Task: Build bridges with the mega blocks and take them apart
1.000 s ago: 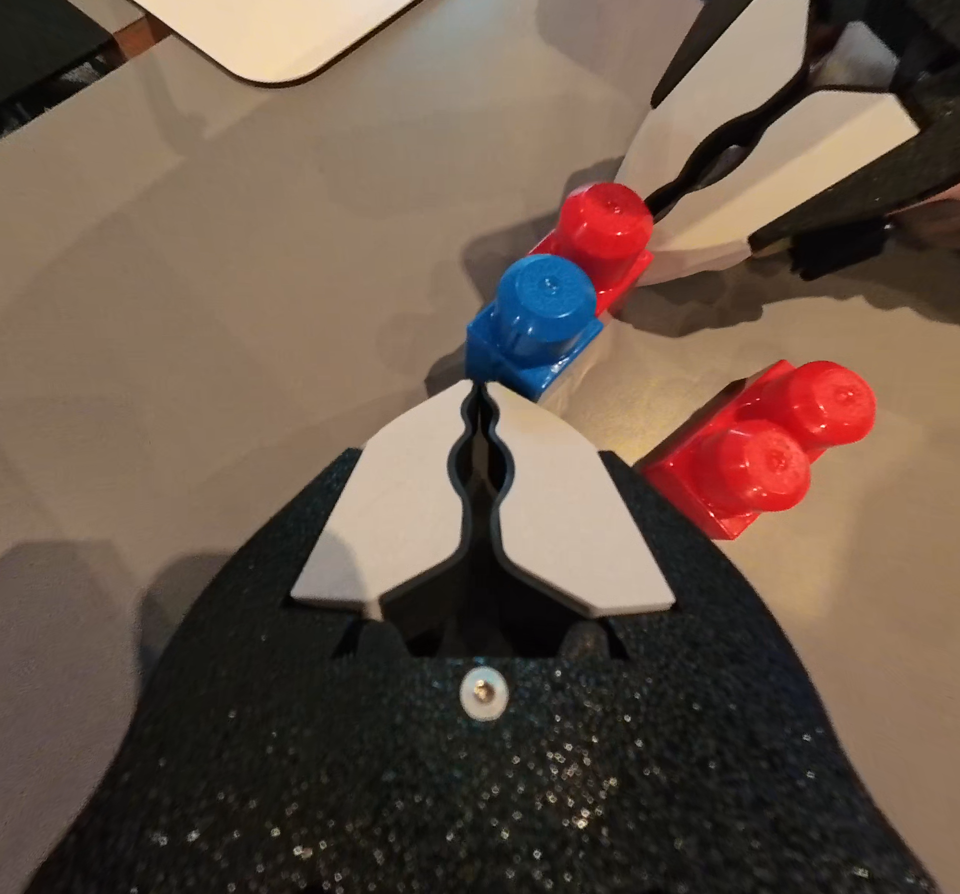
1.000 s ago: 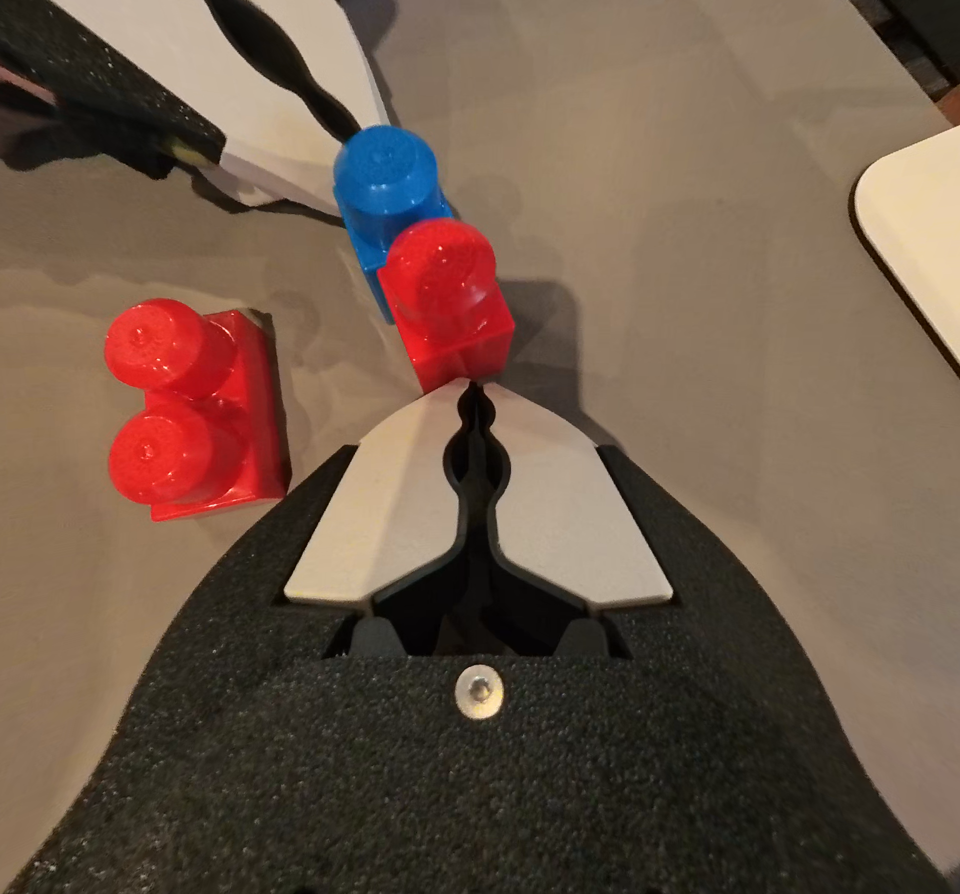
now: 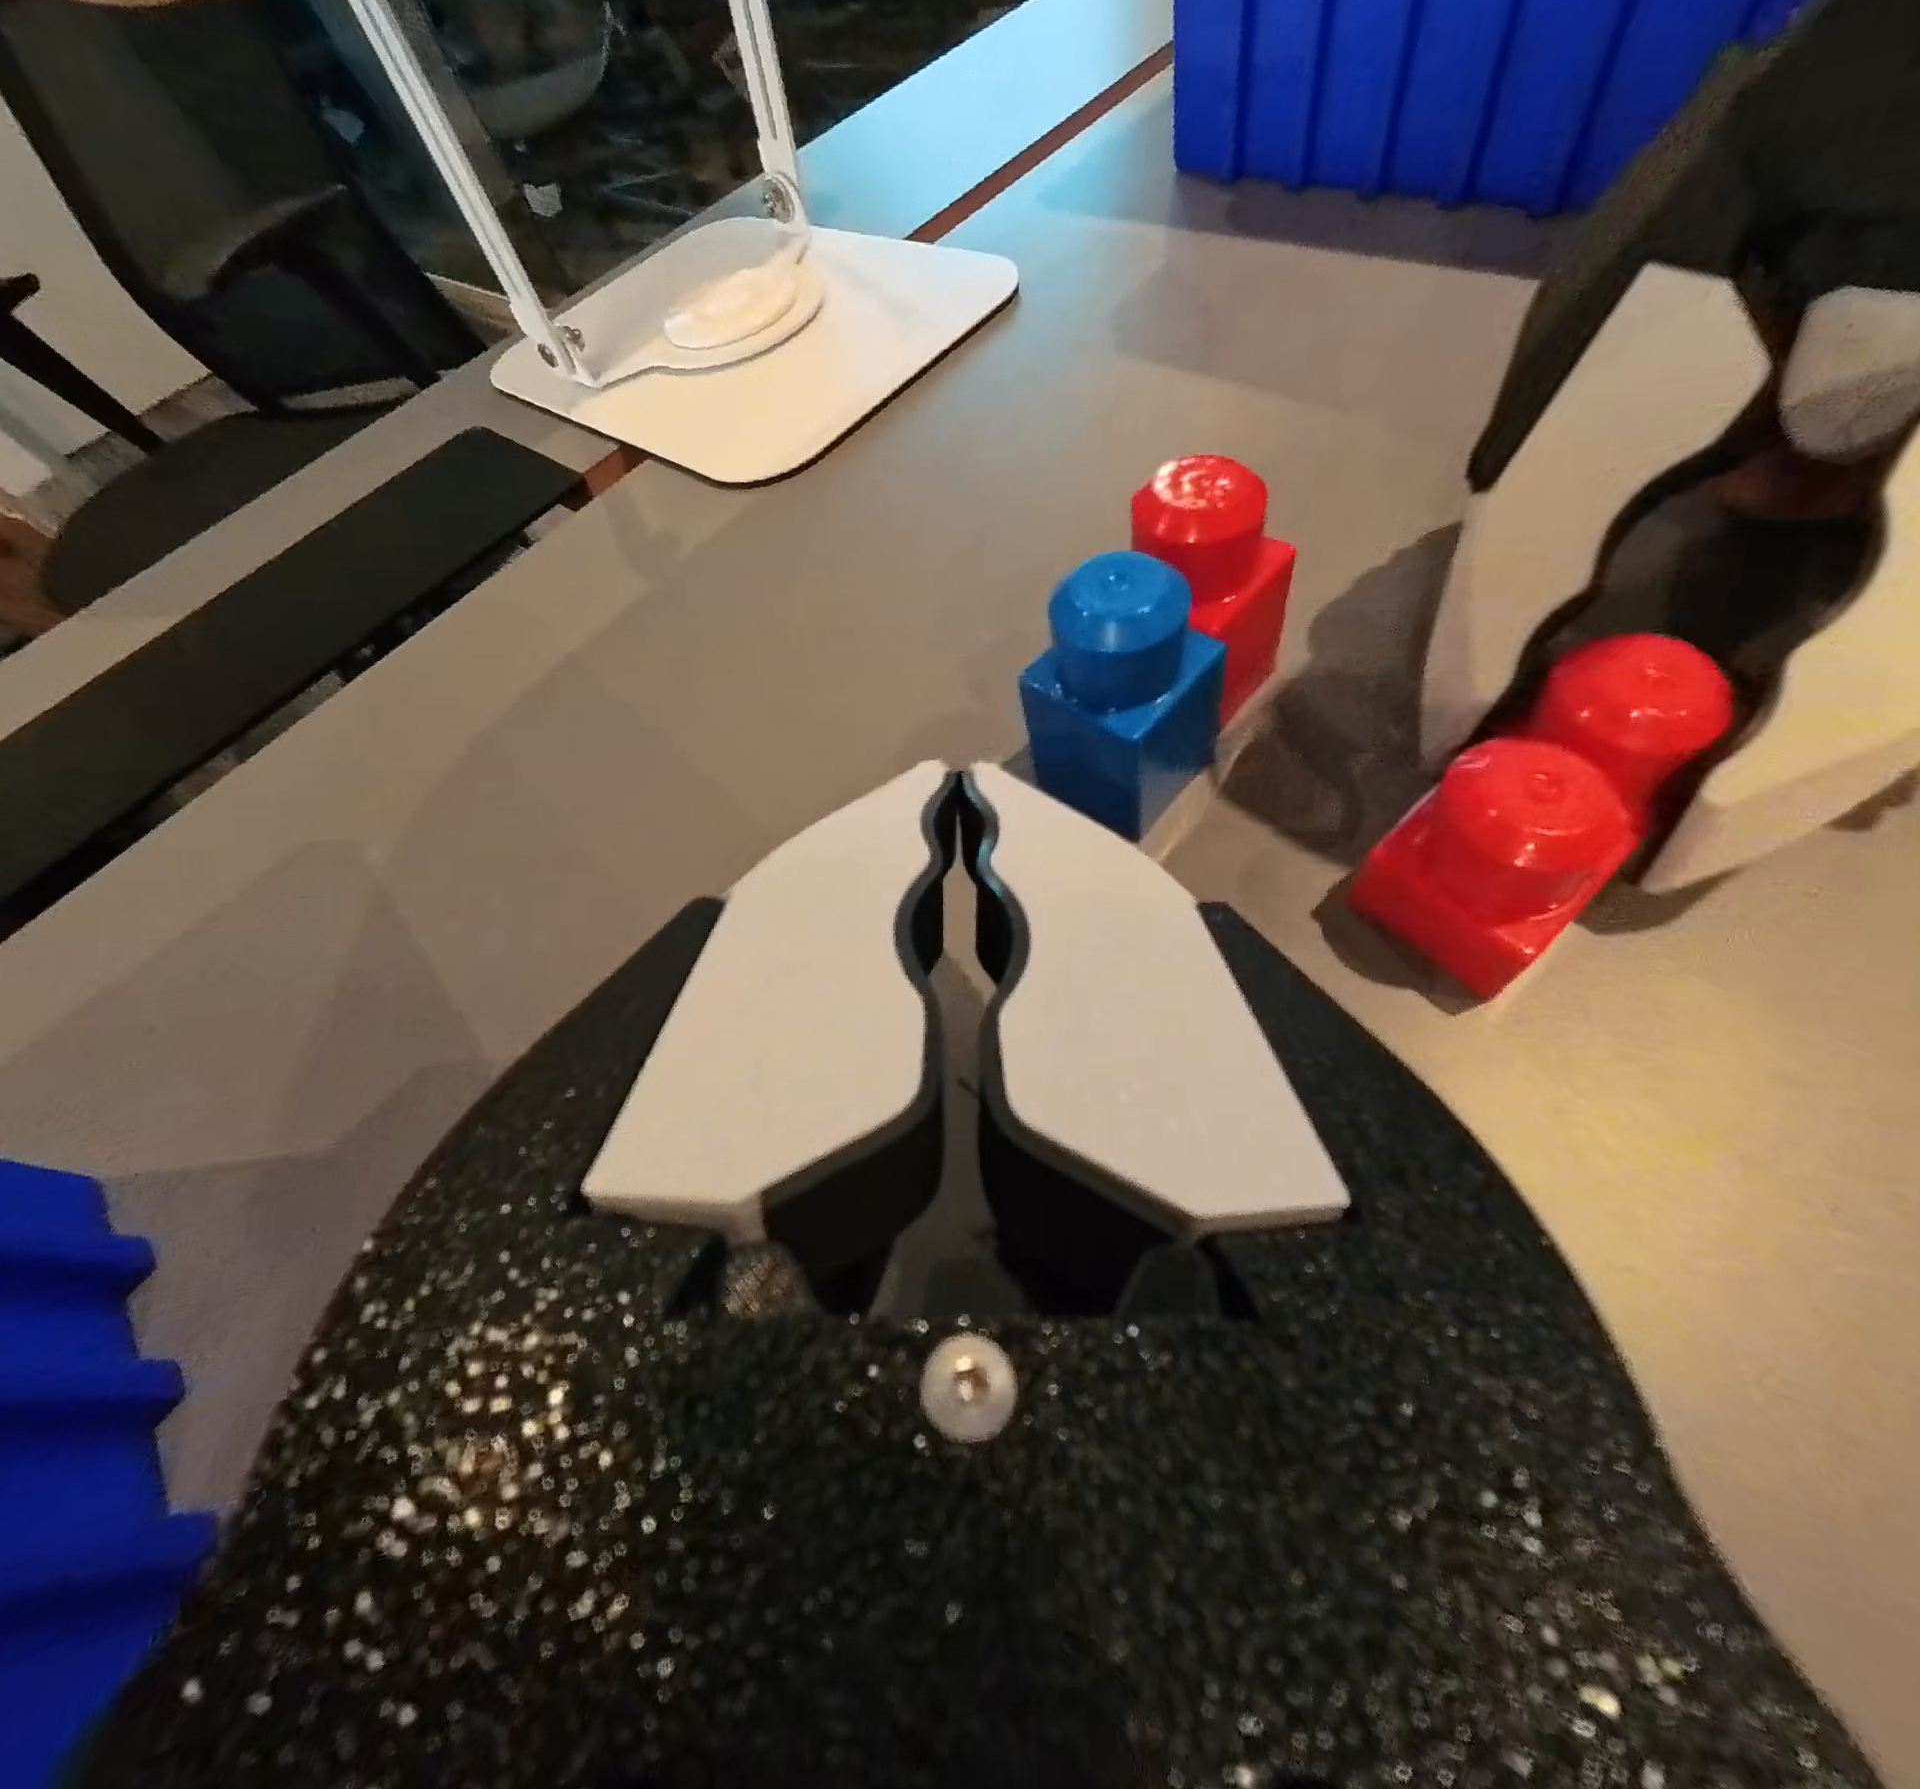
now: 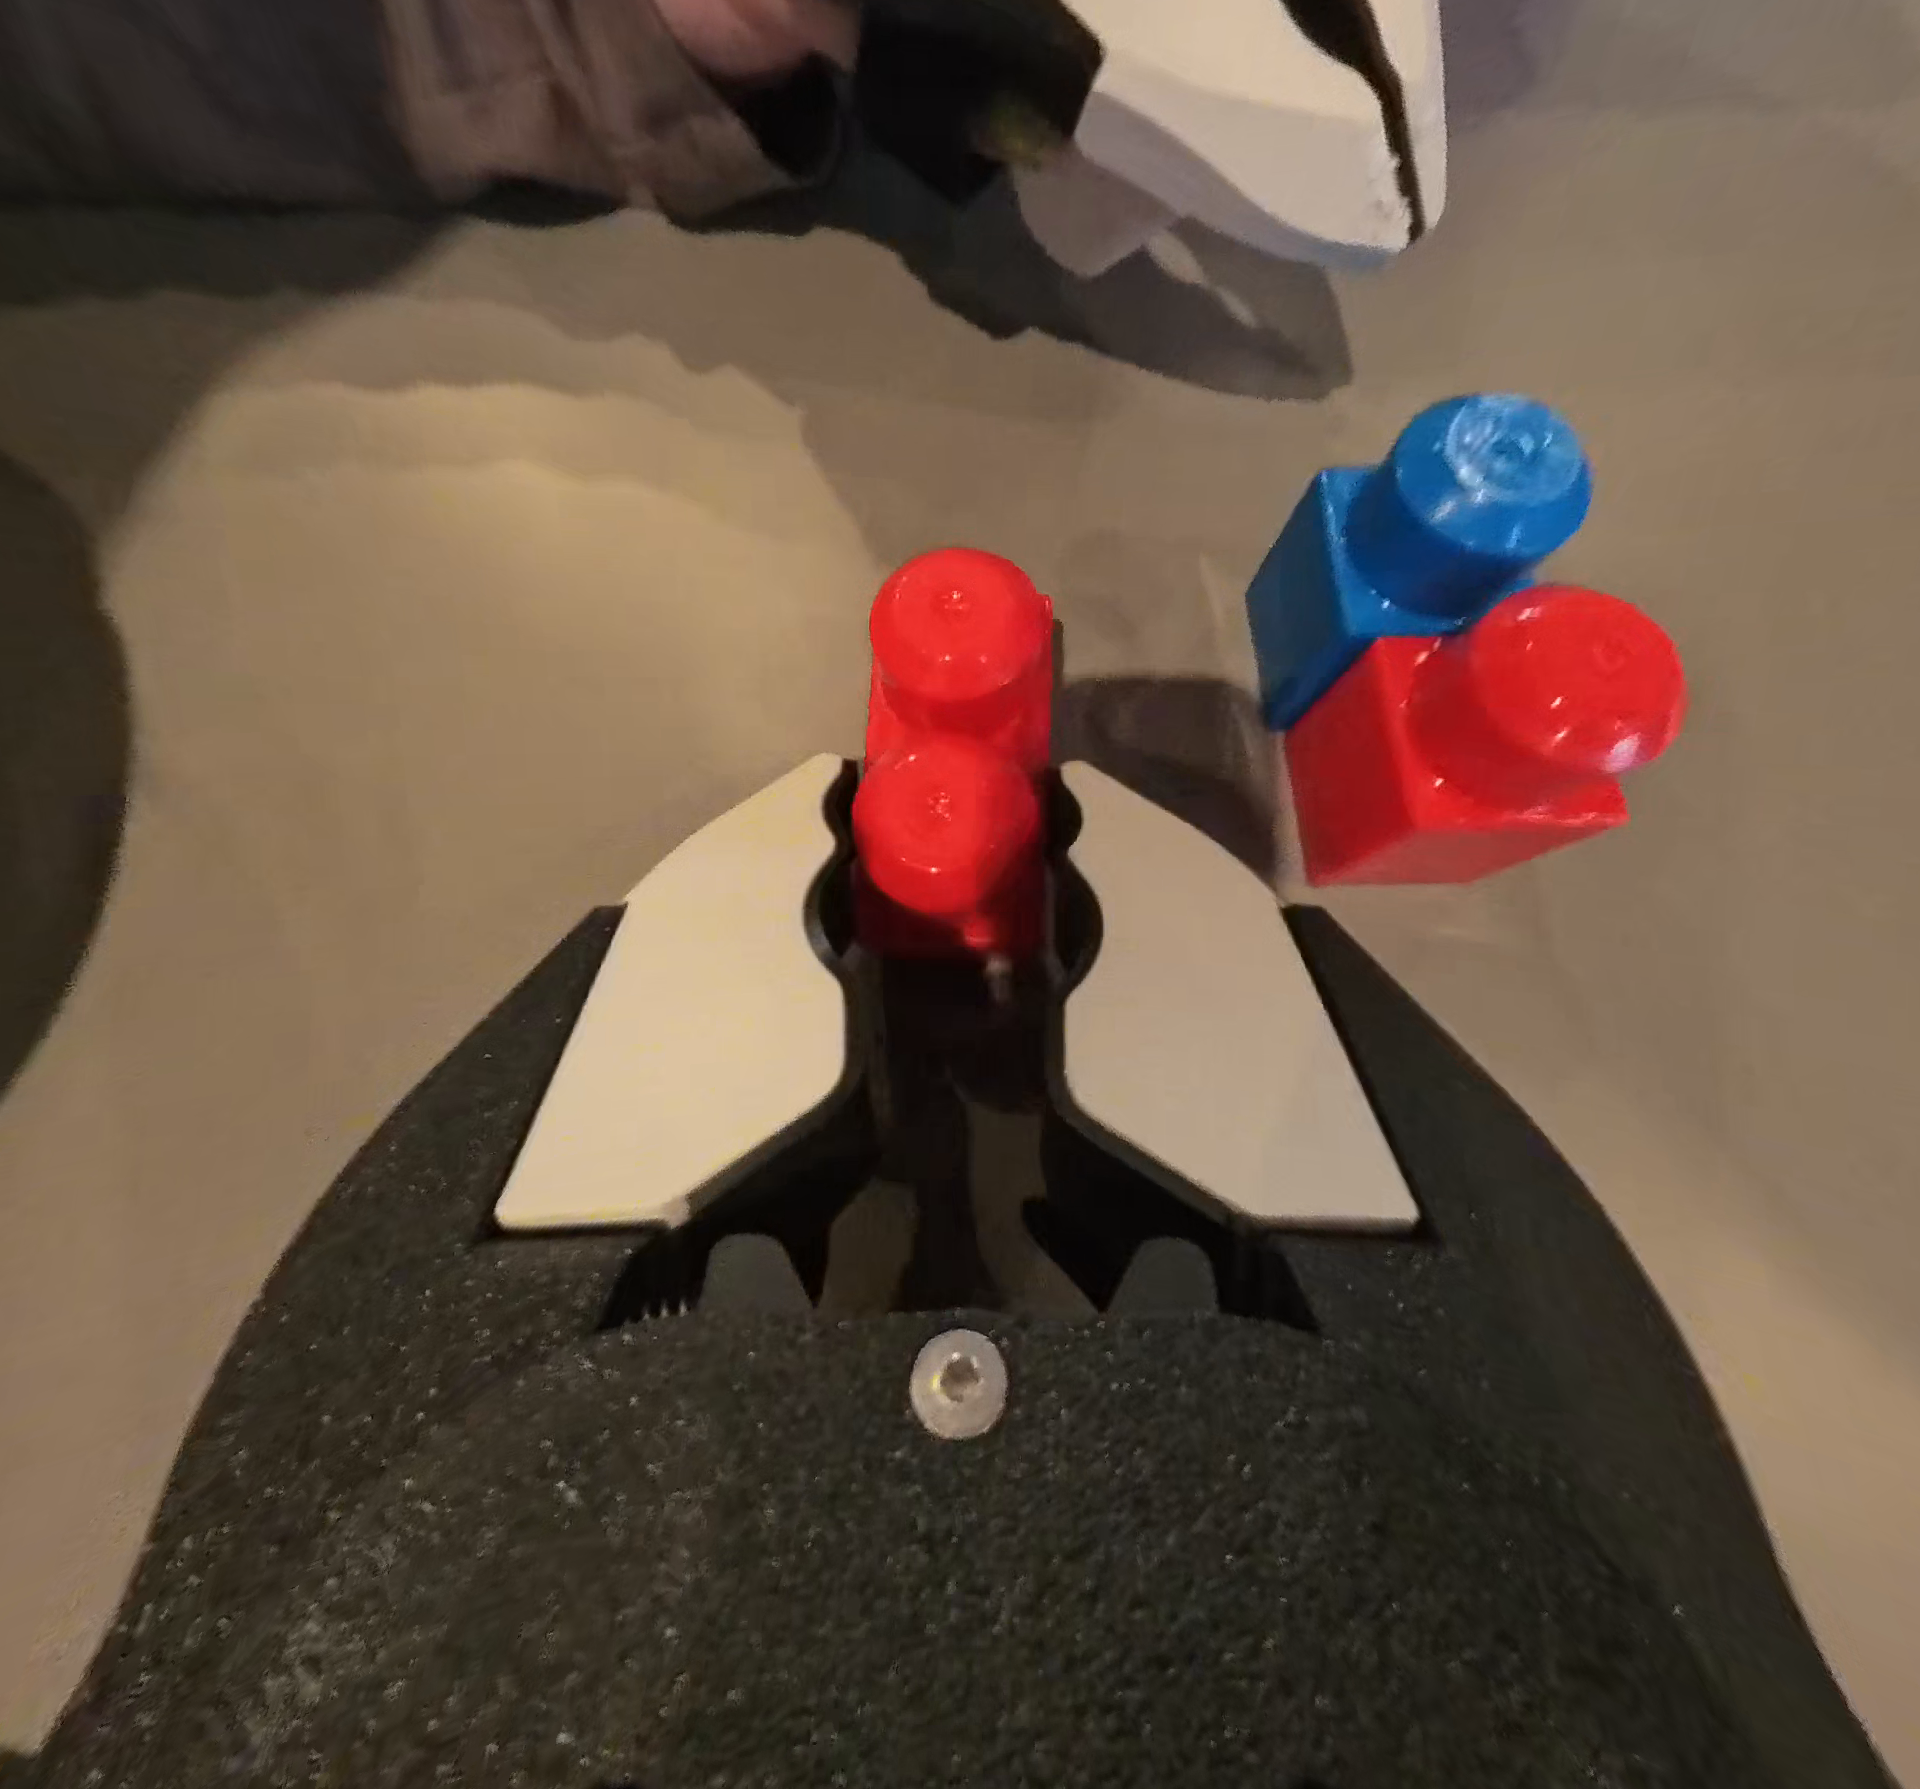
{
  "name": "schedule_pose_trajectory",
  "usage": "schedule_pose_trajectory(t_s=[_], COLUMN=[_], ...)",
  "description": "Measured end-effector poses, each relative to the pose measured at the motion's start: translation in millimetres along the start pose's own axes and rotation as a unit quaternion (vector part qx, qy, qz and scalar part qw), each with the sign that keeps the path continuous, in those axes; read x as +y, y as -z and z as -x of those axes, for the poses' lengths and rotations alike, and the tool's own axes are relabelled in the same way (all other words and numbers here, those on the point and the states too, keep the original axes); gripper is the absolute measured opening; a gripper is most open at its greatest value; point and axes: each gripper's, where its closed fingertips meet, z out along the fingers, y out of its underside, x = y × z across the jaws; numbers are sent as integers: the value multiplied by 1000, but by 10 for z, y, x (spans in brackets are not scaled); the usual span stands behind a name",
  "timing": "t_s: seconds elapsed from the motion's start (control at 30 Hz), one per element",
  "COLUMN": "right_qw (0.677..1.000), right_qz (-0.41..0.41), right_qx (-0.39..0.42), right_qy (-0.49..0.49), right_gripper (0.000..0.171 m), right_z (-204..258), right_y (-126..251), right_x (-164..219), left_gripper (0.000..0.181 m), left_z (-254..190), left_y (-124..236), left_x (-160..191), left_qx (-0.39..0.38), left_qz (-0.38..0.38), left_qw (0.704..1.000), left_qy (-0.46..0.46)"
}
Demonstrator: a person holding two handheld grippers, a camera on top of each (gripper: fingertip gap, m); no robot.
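Fingers: right gripper (image 4: 951, 866) straddles the two-stud red block (image 4: 954, 752) on the table (image 3: 727, 679), fingers spread to either side of its near half; I can't tell if they've clamped yet. Left gripper (image 3: 961, 783) empty, fingers together, near the blue block (image 3: 1127, 700). Blue and single-stud red block (image 3: 1221, 565) stand touching, so no gap to bridge. Risks I see: near-end grab lets the long block pivot or slip on lift; swinging it over could knock the small pair.
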Motion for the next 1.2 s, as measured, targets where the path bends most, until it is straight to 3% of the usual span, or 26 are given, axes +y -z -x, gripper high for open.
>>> schedule_pose_trajectory(t_s=[0.17, 0.33, 0.57, 1.0, 1.2], right_qw=[997, 998, 999, 997, 995], right_qz=[-71, -56, -14, -17, 31], right_qx=[43, 32, -21, -56, -62], right_qy=[1, -1, 31, 59, 72], right_gripper=[34, 33, 34, 34, 34], right_z=[-461, -900, -842, -761, -768], right_y=[397, 431, 273, 268, 175], right_x=[-496, -633, -554, -540, -398], left_gripper=[0, 0, 0, 5, 9], left_z=[172, 188, 113, 13, -19], left_y=[93, 100, 103, 94, 82], left_x=[-141, -157, -92, -265, -327], left_qx=[-30, -12, 6, 27, 38], left_qz=[-28, -36, -24, -55, -68], left_qw=[999, 999, 1000, 998, 997], left_qy=[2, 36, 17, 4, 12])
